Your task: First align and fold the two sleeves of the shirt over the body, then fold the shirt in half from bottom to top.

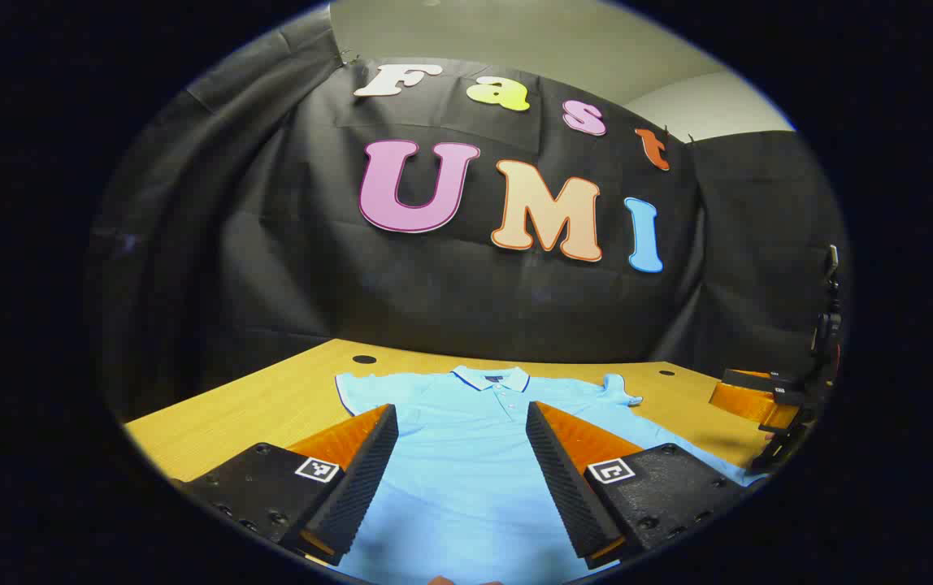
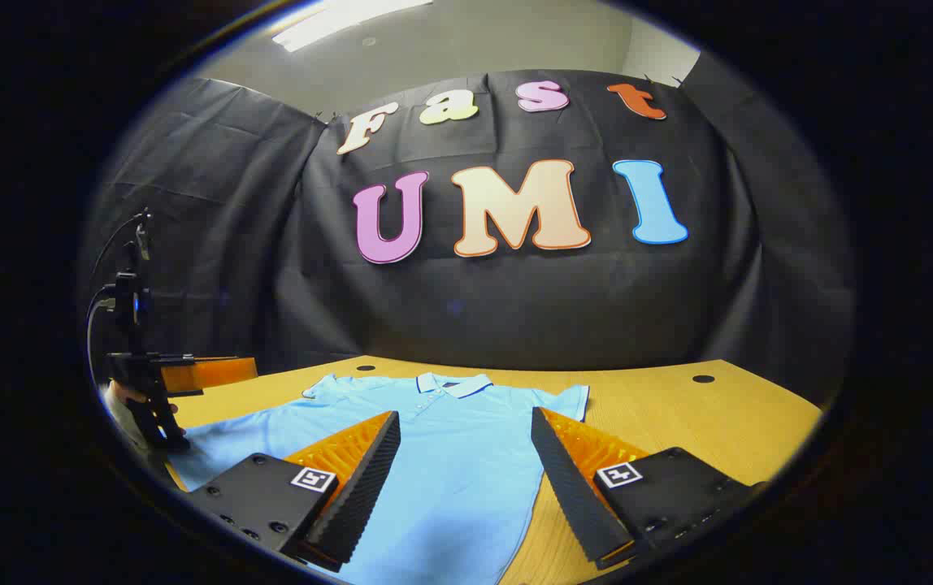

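The light blue shirt [image 1: 466, 439] lies flat on the table [image 1: 271, 406], collar toward twelve o'clock. Left gripper [image 1: 462, 479] and right gripper [image 2: 460, 479] hover above it, both spread wide, holding nothing.

A wooden table [image 1: 255, 406] with a yellowish grain top carries a light blue polo shirt [image 1: 466, 455], spread flat with its collar toward twelve o'clock and both short sleeves out to the sides. In the right gripper view the shirt [image 2: 450, 463] covers the table's [image 2: 710, 431] middle; small dark round holes sit near the far edge.
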### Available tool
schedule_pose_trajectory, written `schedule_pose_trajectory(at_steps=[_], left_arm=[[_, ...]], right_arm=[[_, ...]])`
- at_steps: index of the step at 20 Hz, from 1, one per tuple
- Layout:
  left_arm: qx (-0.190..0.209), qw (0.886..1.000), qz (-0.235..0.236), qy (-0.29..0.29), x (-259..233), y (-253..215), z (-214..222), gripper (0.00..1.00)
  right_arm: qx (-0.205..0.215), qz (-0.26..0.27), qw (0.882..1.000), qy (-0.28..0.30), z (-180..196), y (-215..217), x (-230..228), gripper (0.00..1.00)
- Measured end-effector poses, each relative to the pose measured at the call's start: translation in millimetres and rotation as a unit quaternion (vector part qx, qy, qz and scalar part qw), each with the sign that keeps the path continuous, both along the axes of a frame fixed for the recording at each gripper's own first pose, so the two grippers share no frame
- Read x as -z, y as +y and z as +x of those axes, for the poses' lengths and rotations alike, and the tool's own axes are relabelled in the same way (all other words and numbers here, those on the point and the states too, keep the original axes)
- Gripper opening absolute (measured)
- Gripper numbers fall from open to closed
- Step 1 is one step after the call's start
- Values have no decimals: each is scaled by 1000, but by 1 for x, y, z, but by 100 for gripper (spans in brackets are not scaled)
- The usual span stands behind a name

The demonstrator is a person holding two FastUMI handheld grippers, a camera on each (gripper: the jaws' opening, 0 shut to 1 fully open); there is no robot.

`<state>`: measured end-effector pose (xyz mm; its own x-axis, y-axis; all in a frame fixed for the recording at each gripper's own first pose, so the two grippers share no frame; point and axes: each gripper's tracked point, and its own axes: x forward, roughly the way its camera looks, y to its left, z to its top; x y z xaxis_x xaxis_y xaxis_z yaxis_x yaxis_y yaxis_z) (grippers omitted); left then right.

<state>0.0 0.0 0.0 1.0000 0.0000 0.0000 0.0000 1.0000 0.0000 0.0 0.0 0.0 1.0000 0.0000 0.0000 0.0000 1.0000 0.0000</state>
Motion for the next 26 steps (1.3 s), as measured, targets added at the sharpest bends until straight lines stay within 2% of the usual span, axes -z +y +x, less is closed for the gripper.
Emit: schedule_pose_trajectory(at_steps=[11, 18, 26], left_arm=[[-6, 1000, 19, -6, -5, 1, -3, 94], [-6, 1000, 6, 8, -3, -7, -8, 94], [2, 1000, 18, -1, -10, -14, -11, 94]], right_arm=[[0, 11, 1000, 12, 3, 1, 7, 100], [-4, 8, 1000, 30, 7, 11, 20, 100], [-4, 4, 999, 39, 8, 17, 24, 100]])
